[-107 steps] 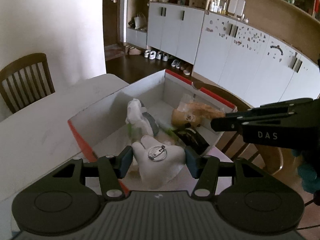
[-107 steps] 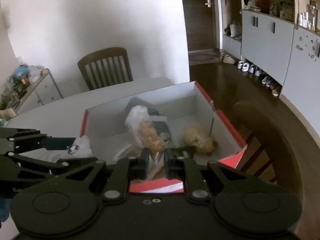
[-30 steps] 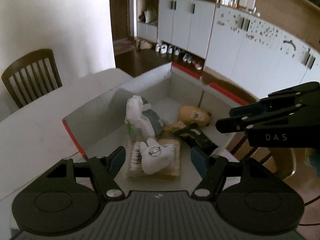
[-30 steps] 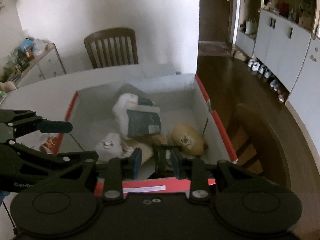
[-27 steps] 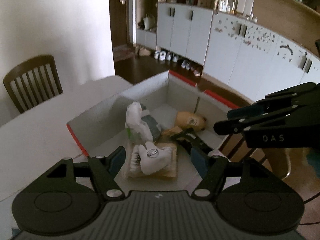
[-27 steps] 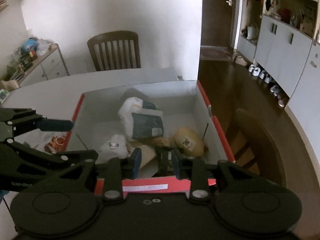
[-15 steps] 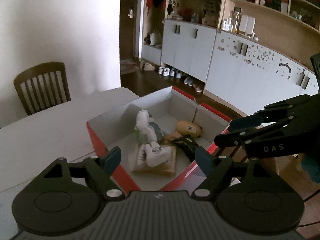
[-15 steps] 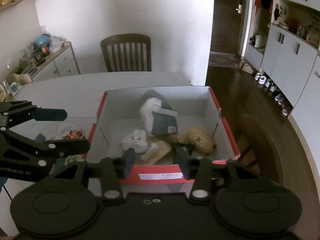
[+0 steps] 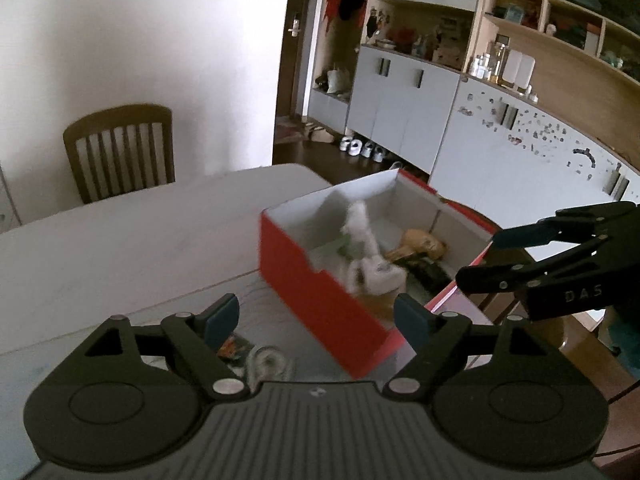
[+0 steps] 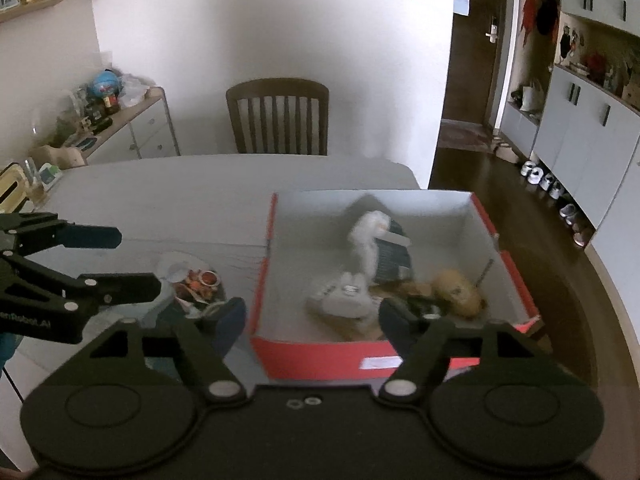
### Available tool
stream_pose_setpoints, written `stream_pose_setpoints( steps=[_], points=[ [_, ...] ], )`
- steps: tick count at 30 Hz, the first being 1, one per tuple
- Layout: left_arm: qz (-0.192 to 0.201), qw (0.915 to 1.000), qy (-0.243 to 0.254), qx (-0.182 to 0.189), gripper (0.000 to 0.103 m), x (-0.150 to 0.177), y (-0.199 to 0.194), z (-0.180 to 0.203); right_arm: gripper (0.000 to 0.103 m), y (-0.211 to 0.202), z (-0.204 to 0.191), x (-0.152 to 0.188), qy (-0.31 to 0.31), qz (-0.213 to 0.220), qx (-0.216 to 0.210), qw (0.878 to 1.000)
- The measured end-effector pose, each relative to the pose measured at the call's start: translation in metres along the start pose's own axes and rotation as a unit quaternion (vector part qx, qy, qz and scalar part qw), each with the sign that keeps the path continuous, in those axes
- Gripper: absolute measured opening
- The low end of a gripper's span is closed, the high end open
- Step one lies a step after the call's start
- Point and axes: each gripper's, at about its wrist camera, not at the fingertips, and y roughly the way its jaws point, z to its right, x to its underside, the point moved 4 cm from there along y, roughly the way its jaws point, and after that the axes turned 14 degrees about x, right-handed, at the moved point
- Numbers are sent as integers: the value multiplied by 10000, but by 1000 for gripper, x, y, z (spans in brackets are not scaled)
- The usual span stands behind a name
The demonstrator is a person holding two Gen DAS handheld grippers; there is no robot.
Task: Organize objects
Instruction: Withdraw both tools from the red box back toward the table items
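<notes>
A red cardboard box (image 10: pixel 320 350) with a white inside stands on the grey table (image 10: pixel 200 192); it also shows in the left wrist view (image 9: pixel 320 304). Inside lie a white pouch with a metal ring (image 10: pixel 344 296), a white and grey bag (image 10: pixel 380 240), a tan stuffed item (image 10: pixel 456 290) and a dark item. A clear bag of small orange and red pieces (image 10: pixel 196 280) lies on the table left of the box. My left gripper (image 9: pixel 316 316) is open and empty, above the table near the box's near corner. My right gripper (image 10: pixel 312 316) is open and empty, in front of the box.
A wooden chair (image 10: pixel 278 116) stands at the table's far side. A low cabinet with clutter (image 10: pixel 104 120) is at the left wall. White cupboards (image 9: pixel 500 148) line the right side, with shoes (image 9: pixel 360 148) on the dark floor. Another chair (image 10: pixel 576 320) stands right of the box.
Both grippers have pulled back and up from the box, and both have opened wide. The white pouch, held by the left gripper earlier, now lies in the box.
</notes>
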Motion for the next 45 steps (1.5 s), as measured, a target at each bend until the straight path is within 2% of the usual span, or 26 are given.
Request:
stream_pose_setpoints(
  steps=[1,3,5,12,17,21,28,36,45],
  points=[
    [-20,10000,-9,10,86,3,-3,-6,79,0,-8,0,1,8,11,10000],
    [-26,10000,3,9,96,8,-11,-18,85,-1,-20,0,0,22,20,10000],
    [-29,10000,16,19,100,13,-16,-29,88,-2,-33,-1,-13,46,47,10000],
    [-142,9997,15,178,103,29,-23,-63,88,3,-73,7,33,-57,10,10000],
    [-290,9993,25,221,103,42,-18,-86,88,17,-93,12,177,-332,29,9993],
    [-348,9990,240,129,103,45,-6,-107,88,28,-109,19,183,-509,140,9984],
    [-797,9941,721,113,103,62,32,-137,88,48,-130,31,248,-801,298,9960],
    [-1012,9915,814,-7,103,71,70,-171,88,79,-146,39,363,-1106,421,9923],
    [-1020,9916,756,-255,103,71,99,-196,86,111,-168,43,301,-1335,549,9891]
  ],
)
